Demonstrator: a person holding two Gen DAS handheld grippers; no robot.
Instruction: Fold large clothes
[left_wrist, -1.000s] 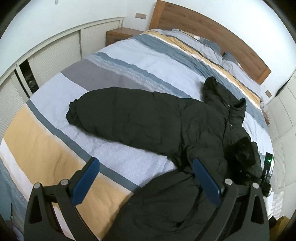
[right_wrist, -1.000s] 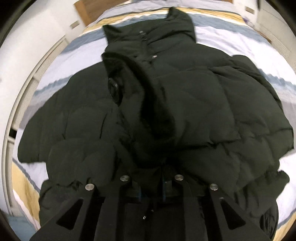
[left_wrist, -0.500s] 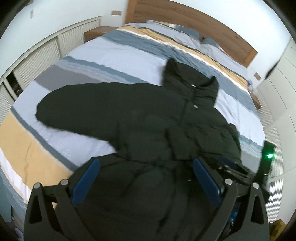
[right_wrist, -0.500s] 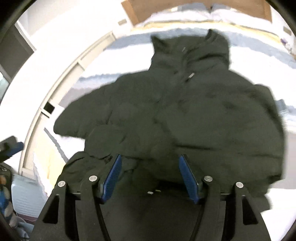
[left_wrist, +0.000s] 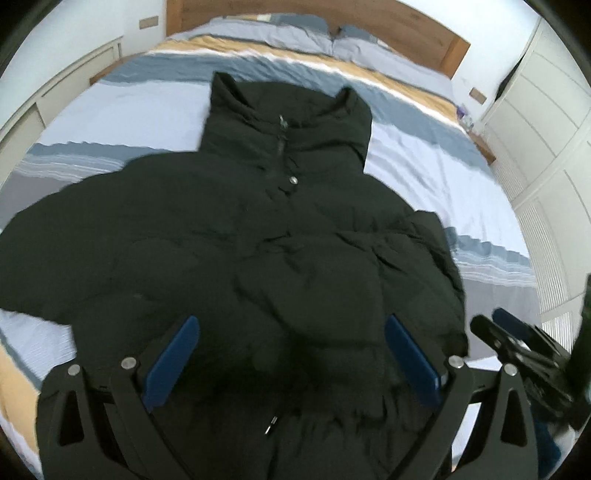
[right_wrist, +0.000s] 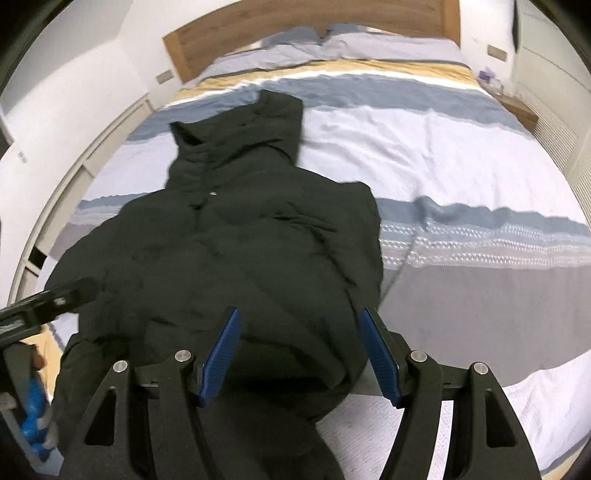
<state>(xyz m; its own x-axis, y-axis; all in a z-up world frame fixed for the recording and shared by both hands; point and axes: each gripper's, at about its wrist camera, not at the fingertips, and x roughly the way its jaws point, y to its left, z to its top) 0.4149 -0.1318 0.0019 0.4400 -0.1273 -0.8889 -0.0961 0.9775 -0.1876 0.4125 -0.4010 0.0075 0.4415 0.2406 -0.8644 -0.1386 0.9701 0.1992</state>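
A black puffer jacket (left_wrist: 258, 240) lies front up on the striped bed (left_wrist: 424, 158), collar toward the headboard. One sleeve is folded in over the chest, the other stretches out to the left. My left gripper (left_wrist: 291, 354) hovers open above the jacket's lower part, its blue pads wide apart and nothing gripped. In the right wrist view the jacket (right_wrist: 229, 251) sits left of centre. My right gripper (right_wrist: 301, 354) is open over its near right edge, with fabric below the pads but not pinched. Each gripper shows in the other's view: the right gripper (left_wrist: 517, 343), the left gripper (right_wrist: 48, 295).
A wooden headboard (right_wrist: 295, 29) and pillows (left_wrist: 280, 29) are at the far end. White wardrobe doors (left_wrist: 546, 122) line the right side, and low white cabinets (right_wrist: 74, 177) line the left. A nightstand (right_wrist: 521, 107) stands by the bed's far right corner.
The right gripper opened and let go of the sleeve, which now rests folded on the chest, then drew back to the right. The left gripper swung right over the jacket, still open.
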